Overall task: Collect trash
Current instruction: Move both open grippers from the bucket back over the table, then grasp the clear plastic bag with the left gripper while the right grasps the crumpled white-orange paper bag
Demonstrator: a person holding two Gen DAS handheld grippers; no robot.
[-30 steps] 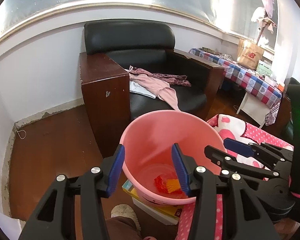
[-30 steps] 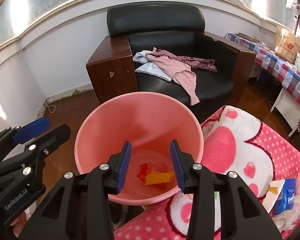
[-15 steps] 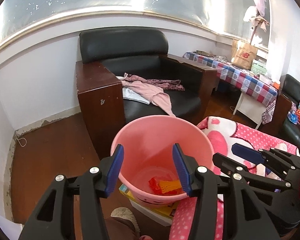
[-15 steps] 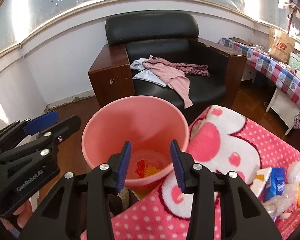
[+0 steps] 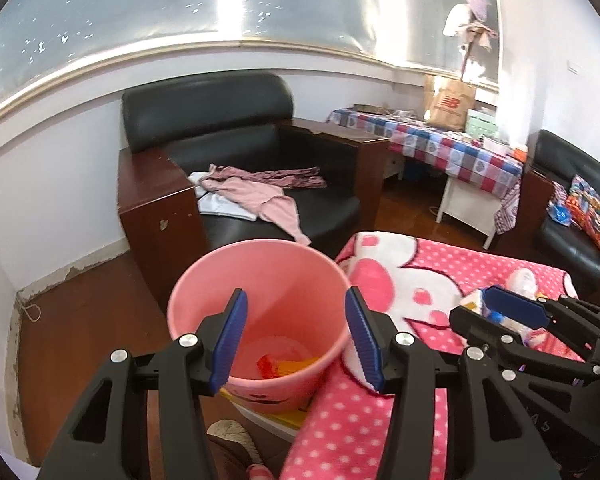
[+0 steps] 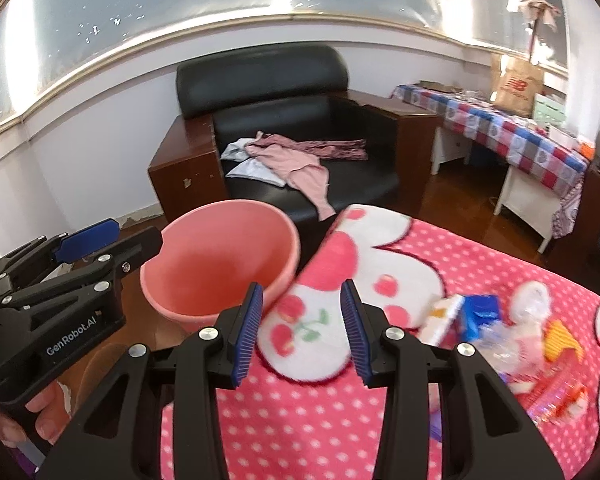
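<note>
A pink bucket (image 5: pixel 260 280) stands beside the pink polka-dot blanket (image 5: pixel 400 280), with red and orange wrappers (image 5: pixel 284 366) at its bottom. My left gripper (image 5: pixel 296 336) is open and empty above the bucket's near rim. My right gripper (image 6: pixel 302 334) is open and empty over the blanket (image 6: pixel 340 420), just right of the bucket (image 6: pixel 220 256). A pile of trash (image 6: pixel 496 328) lies on the blanket at the right: a white carton, a blue packet, clear plastic and an orange wrapper.
A black armchair (image 5: pixel 240 168) with pink clothes (image 5: pixel 260 196) stands behind the bucket. A table with a checked cloth (image 5: pixel 440 148) is at the back right. A second black chair (image 5: pixel 572 208) is at the far right. Boxes (image 5: pixel 284 416) lie under the bucket.
Both grippers have pulled back and swung right. The right gripper has left the bucket and now hangs over the blanket, bringing the trash pile into view.
</note>
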